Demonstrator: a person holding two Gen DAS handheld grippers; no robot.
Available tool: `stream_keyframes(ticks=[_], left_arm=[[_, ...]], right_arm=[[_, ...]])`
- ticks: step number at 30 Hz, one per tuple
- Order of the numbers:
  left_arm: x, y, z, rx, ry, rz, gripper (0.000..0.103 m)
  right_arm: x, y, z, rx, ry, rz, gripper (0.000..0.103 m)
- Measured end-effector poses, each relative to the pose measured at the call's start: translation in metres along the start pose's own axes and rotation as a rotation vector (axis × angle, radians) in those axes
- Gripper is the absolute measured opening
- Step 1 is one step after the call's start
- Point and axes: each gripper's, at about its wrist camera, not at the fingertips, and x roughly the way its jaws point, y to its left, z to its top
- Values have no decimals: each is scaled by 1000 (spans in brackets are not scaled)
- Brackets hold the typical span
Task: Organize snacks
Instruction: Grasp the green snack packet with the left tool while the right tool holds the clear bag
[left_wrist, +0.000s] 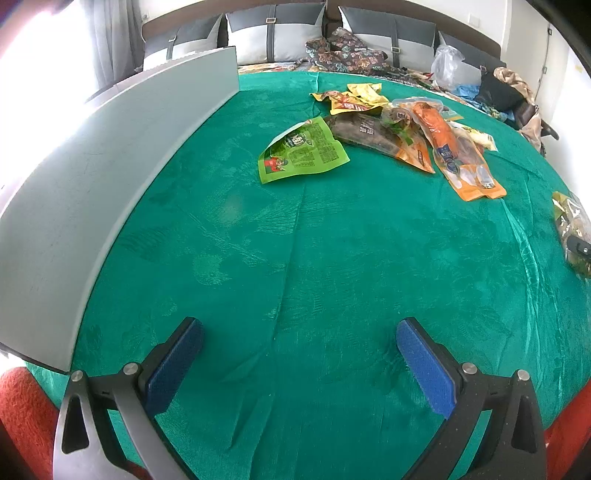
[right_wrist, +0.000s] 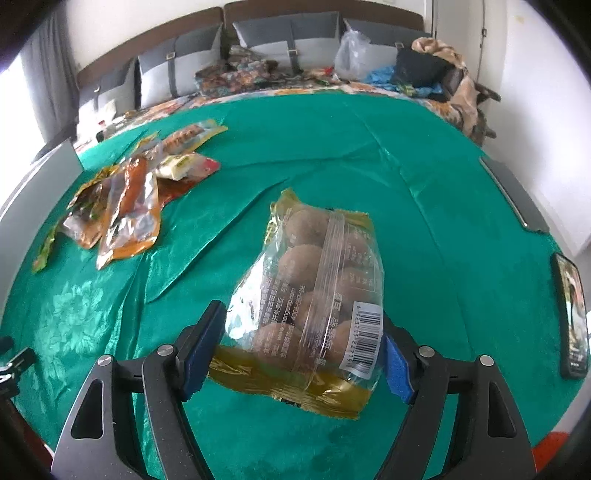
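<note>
Your right gripper (right_wrist: 301, 350) has its blue-padded fingers (right_wrist: 201, 350) pinching a clear bag of round brown snacks (right_wrist: 314, 295) from both sides. The bag sits between the pads, its gold-edged bottom seam near you and its top pointing away from the fingers. A barcode label lies against the right-hand pad. You cannot tell from this view whether the bag rests on the green tabletop (right_wrist: 424, 206) or is raised just off it.

Ahead of those fingers and off to their left lies a loose heap of orange and yellow packets (right_wrist: 129, 206), well apart from the held bag. Far to the right of the fingers, a dark phone (right_wrist: 571, 314) lies near the tabletop's edge.

Your left gripper (left_wrist: 299, 354) has its fingers (left_wrist: 424, 365) spread wide with only green cloth between them. Straight ahead, well beyond the tips, a green packet (left_wrist: 301, 151) lies flat, touching the near-left side of the heap. A grey board (left_wrist: 92, 184) runs along the left side of those fingers.
</note>
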Motion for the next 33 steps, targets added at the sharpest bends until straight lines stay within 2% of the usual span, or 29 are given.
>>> stream_keyframes(ticks=[2, 6, 10, 13, 16, 21, 26, 33], left_arm=[[0, 0, 0, 1, 1, 0, 103], [0, 0, -1, 5, -8, -5, 103], [-2, 1, -2, 4, -5, -4, 103], [1, 1, 5, 13, 49, -22, 103], [5, 7, 31, -11, 83, -155, 103], [10, 14, 101, -32, 62, -208, 103], [46, 10, 151, -17, 106, -199, 103], [85, 18, 155, -54, 168, -173, 103]], right_arm=[[9, 3, 5, 1, 12, 5, 82], [21, -6, -9, 6, 34, -10, 83], [20, -5, -17, -19, -3, -36, 83], [21, -5, -17, -17, -5, -38, 85], [21, -5, -18, -16, -7, -38, 85], [20, -3, -17, -16, -10, -41, 85], [21, -3, -18, -17, -10, -41, 85], [20, -3, -18, -16, -11, -39, 85]])
